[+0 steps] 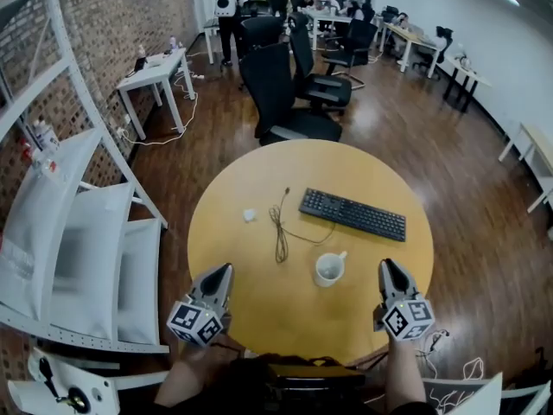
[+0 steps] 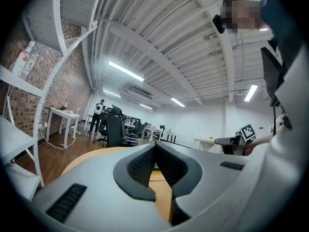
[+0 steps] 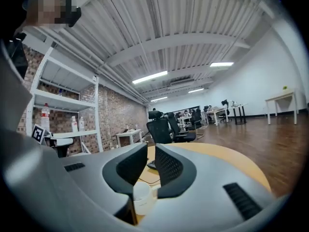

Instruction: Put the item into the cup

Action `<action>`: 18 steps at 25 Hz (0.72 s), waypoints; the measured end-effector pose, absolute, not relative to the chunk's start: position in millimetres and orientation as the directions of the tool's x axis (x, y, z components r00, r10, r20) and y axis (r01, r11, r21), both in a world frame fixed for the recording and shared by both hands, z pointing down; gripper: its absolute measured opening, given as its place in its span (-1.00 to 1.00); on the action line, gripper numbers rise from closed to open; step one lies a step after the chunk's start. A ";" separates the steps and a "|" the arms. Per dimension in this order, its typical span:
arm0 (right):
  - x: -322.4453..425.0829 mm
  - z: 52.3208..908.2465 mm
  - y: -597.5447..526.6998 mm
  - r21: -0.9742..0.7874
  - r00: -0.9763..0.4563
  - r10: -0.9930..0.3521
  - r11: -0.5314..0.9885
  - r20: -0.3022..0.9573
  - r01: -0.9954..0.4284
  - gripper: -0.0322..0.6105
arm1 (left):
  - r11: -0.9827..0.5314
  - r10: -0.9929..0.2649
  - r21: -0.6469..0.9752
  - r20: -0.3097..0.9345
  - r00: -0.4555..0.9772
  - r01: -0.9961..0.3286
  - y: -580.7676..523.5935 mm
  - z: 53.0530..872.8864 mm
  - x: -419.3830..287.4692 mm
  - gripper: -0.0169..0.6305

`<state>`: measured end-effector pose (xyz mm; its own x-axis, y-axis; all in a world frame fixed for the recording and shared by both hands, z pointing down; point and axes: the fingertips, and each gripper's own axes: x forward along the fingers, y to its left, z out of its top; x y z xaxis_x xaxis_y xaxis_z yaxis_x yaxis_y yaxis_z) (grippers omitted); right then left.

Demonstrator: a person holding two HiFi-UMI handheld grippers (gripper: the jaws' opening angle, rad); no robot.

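Note:
A white cup (image 1: 329, 269) with its handle to the upper right stands on the round yellow table (image 1: 259, 318), near the front. A small white item (image 1: 249, 215) lies on the table's left part, well apart from the cup. My left gripper (image 1: 226, 269) hovers at the front left, below the item; in the left gripper view (image 2: 155, 146) its tips meet with nothing between them. My right gripper (image 1: 386, 264) is just right of the cup. In the right gripper view (image 3: 151, 149) a narrow gap shows between its jaws, nothing in it, with the cup (image 3: 141, 197) low beyond them.
A black keyboard (image 1: 352, 213) lies behind the cup, with a thin cable (image 1: 281, 232) trailing left of it. Black office chairs (image 1: 276, 93) stand behind the table. White shelving (image 1: 78, 232) fills the left side. A person (image 1: 226, 7) stands far back.

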<state>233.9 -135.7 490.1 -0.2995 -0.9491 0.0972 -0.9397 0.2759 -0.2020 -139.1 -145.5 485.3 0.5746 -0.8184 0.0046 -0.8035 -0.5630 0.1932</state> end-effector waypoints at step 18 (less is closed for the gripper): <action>258.8 518.0 -76.1 -0.127 -0.161 -0.976 0.143 0.146 -0.982 -0.87 | -0.603 -0.783 0.222 0.020 0.622 -0.766 -136.6 499.1 -114.0 -0.97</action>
<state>258.8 -76.1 518.0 -0.1609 -0.9761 0.1460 -0.9816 0.1428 -0.1271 -114.0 -136.6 499.1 0.6216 -0.7831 0.0204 -0.7664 -0.6026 0.2224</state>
